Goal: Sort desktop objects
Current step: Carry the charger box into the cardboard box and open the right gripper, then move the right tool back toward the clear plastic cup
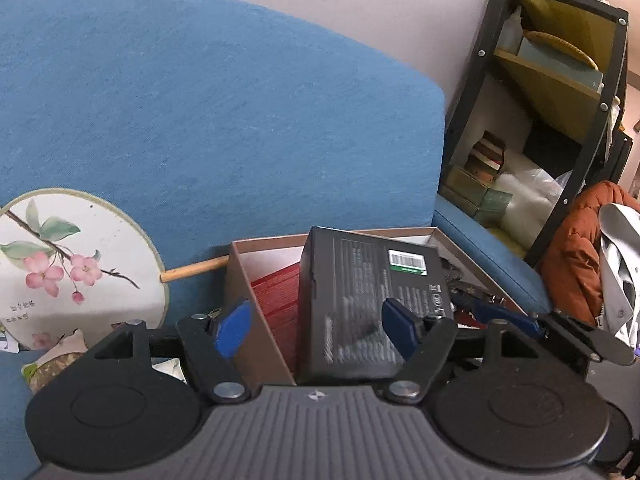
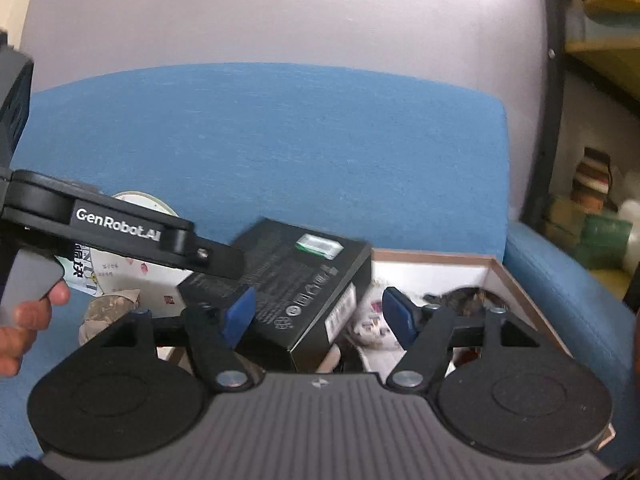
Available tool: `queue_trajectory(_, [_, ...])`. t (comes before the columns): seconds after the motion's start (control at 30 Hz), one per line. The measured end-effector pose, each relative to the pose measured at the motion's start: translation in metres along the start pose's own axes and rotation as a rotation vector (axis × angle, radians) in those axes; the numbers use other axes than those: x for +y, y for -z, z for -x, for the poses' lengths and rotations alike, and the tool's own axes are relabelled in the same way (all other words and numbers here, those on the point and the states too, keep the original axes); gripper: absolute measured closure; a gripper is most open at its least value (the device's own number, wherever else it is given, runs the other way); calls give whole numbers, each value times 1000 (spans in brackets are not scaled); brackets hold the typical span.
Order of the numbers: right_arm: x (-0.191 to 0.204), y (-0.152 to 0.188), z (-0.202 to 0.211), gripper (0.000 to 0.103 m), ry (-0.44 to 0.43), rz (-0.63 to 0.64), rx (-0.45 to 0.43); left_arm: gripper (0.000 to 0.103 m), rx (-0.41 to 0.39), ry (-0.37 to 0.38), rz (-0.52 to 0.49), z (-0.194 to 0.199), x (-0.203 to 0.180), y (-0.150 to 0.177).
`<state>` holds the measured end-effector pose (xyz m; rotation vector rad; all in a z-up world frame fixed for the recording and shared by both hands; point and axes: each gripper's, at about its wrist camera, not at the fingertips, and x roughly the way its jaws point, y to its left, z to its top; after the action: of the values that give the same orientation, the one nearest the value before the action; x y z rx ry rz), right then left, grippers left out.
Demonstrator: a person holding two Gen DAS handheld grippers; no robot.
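Note:
A black carton (image 1: 368, 300) with a barcode label leans tilted inside an open cardboard box (image 1: 244, 280) on a blue sofa seat. My left gripper (image 1: 316, 326) is open, its blue fingers spread either side of the carton's near end, not clamped. In the right wrist view the same carton (image 2: 296, 280) sits at the left end of the box (image 2: 504, 268). My right gripper (image 2: 318, 316) is open and empty above the box. The left gripper's arm (image 2: 120, 228) reaches to the carton from the left.
A round painted fan (image 1: 60, 268) with a wooden handle lies left of the box. The blue backrest (image 1: 200, 120) rises behind. A black shelf unit (image 1: 552, 120) stands at right, with an orange jacket (image 1: 576, 252) beside it. Small items (image 2: 464, 300) and a red booklet (image 1: 280, 296) lie in the box.

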<state>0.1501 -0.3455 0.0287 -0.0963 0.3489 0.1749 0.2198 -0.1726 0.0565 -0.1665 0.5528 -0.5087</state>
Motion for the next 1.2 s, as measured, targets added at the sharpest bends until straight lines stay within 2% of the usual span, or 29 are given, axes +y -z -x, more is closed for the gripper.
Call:
queue_trajectory(0.17, [1, 2, -4, 35, -41, -4, 33, 20, -8, -1, -26, 5, 1, 3])
queue_trajectory(0.27, [2, -10, -21, 36, -12, 42, 16, 18, -29, -43, -52, 7, 1, 1])
queue_trajectory(0.33, [6, -22, -39, 37, -18, 66, 25, 17, -47, -66, -10, 10, 8, -3])
queue_trajectory(0.4, [14, -30, -46, 37, 9, 110, 27, 17, -54, -54, 11, 14, 15, -5])
queue_trajectory(0.47, [18, -34, -41, 35, 13, 127, 5, 16, -58, -53, -2, 19, 19, -5])
queue_trajectory(0.53, [16, -31, -29, 32, -29, 94, 1, 15, -54, -59, -27, 21, 20, -2])
queue_trajectory(0.6, [16, -23, -20, 32, -33, 87, 22, 14, -47, -67, -33, 22, 22, 2])
queue_trajectory(0.73, [19, -8, -30, 33, -5, 127, 104, 12, -23, -68, -12, 19, 24, 6])
queue_trajectory(0.83, [17, -11, -46, 33, 8, 113, 101, 11, -19, -63, -42, 19, 21, 8])
queue_trajectory(1.0, [21, -15, -62, 33, 38, 115, 133, 10, -28, -98, -90, 26, 22, 11])
queue_trajectory(1.07, [25, -15, -54, 30, 21, 107, 116, 10, -31, -105, -98, 30, 23, 13])
queue_trajectory(1.13, [29, -12, -45, 20, 13, 104, 112, 10, -30, -124, -105, 37, 21, 15])
queue_trajectory(1.2, [35, -10, -35, 16, 11, 115, 115, 10, -29, -123, -120, 47, 18, 18])
